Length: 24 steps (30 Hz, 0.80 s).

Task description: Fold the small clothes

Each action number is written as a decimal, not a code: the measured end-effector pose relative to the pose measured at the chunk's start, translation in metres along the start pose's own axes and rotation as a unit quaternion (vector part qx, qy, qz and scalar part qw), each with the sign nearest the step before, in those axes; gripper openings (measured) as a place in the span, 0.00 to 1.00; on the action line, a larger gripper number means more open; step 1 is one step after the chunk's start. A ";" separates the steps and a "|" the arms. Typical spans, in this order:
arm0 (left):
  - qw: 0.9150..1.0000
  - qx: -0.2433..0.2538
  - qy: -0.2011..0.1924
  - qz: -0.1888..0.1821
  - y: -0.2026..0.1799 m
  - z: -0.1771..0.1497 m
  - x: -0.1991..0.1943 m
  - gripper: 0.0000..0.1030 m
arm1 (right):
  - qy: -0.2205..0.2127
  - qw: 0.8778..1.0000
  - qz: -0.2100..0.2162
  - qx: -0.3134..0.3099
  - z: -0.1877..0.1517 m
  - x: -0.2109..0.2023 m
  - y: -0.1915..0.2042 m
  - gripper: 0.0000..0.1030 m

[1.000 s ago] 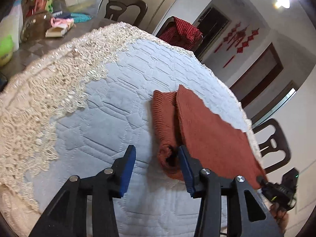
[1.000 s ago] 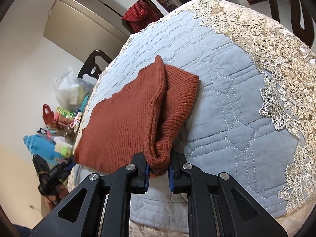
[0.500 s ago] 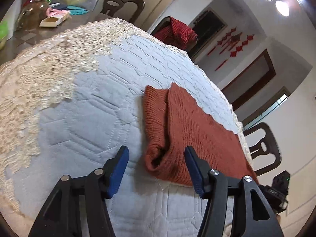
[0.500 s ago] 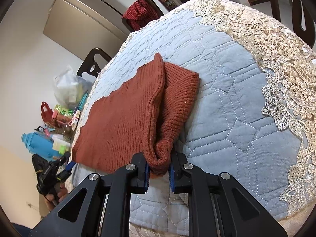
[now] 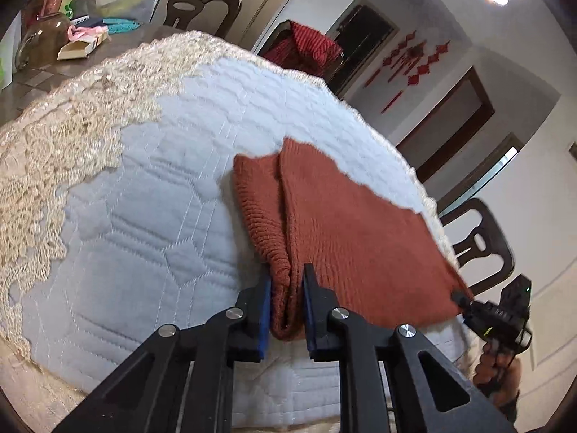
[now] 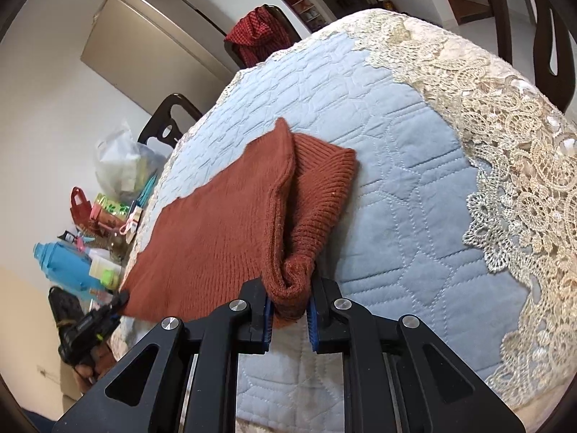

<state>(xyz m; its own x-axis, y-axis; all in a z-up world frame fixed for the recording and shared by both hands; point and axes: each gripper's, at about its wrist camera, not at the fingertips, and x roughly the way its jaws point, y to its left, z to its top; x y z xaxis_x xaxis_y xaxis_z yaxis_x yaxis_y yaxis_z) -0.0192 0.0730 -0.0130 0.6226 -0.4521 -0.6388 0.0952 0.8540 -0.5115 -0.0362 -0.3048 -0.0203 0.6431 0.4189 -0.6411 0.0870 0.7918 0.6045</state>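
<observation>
Two grippers pinch opposite corners of our rust-red knit sweater (image 5: 346, 231): the left gripper (image 5: 286, 306) has its jaws clenched on one bunched near corner, the right gripper (image 6: 288, 306) on the other. The sweater lies on the worktop's quilted blue cloth (image 5: 162, 216) with its lace edging (image 6: 505, 166).

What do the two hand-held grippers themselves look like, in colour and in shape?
The left hand-held gripper and the right hand-held gripper look alike: matte black angular linkage arms with triangular cut-outs, round silver pivot screws, and flat fingers lined with blue pads. No markings or cables show on them. Seen from a distance, one carries a small green light.
</observation>
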 end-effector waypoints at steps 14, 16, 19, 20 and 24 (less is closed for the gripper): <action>0.996 0.061 -0.067 0.026 -0.029 0.035 -0.007 0.31 | -0.082 0.983 -0.041 -0.157 0.000 -0.025 0.077 0.19; 0.995 0.072 -0.054 0.030 -0.035 0.034 0.006 0.31 | -0.055 0.982 -0.033 -0.179 -0.004 -0.001 0.093 0.19; 0.994 0.090 -0.041 0.051 -0.039 0.031 0.019 0.31 | -0.012 0.977 -0.024 -0.212 -0.014 0.039 0.117 0.18; 0.994 0.091 -0.037 0.054 -0.037 0.031 0.021 0.31 | -0.004 0.976 -0.018 -0.219 -0.016 0.047 0.122 0.18; 0.994 0.086 -0.016 0.065 -0.026 0.026 0.034 0.31 | 0.024 0.968 -0.019 -0.249 -0.023 0.074 0.137 0.17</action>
<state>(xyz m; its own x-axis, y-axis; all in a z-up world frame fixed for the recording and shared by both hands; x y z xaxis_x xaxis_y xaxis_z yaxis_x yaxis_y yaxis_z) 0.0198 0.0420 -0.0061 0.6621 -0.3292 -0.6732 0.1417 0.9371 -0.3189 0.0059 -0.1552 0.0037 0.6100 0.3952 -0.6869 -0.2751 0.9185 0.2841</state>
